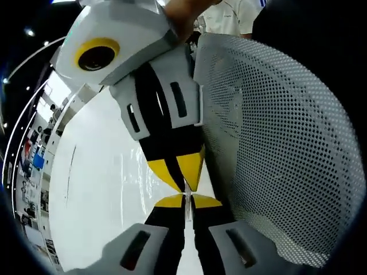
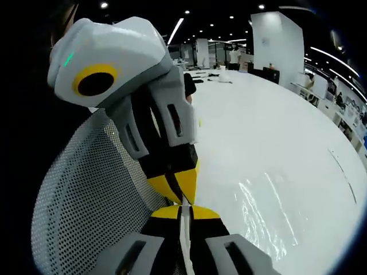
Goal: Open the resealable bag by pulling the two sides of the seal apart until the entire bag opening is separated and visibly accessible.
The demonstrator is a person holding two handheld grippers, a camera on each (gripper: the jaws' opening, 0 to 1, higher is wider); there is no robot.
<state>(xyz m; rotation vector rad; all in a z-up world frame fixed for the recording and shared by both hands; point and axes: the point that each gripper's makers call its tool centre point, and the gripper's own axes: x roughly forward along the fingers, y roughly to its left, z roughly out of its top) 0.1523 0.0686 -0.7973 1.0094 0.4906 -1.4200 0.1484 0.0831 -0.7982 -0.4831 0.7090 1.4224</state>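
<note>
Resealable bag: a clear pouch with one face printed in a grid of small black dots on white, held up off the white table between the two grippers. In the left gripper view it spreads from the centre toward 3 o'clock; in the right gripper view it spreads from the centre toward 8 o'clock. A thin clear edge of the bag runs into both sets of jaws.

Left gripper: rises from 6 o'clock in its own view, yellow-tipped jaws pressed together on the bag's edge. In the right gripper view it enters from 11 o'clock, its tips pointing down to the centre.

Right gripper: rises from 6 o'clock in its own view, jaws likewise pinched on the bag's edge. In the left gripper view it descends from 12 o'clock. The two pairs of tips meet nose to nose at the same strip of film, just touching.

Whether the seal is parted cannot be told. Glossy film lies on the table at 4 o'clock in the right gripper view.
</note>
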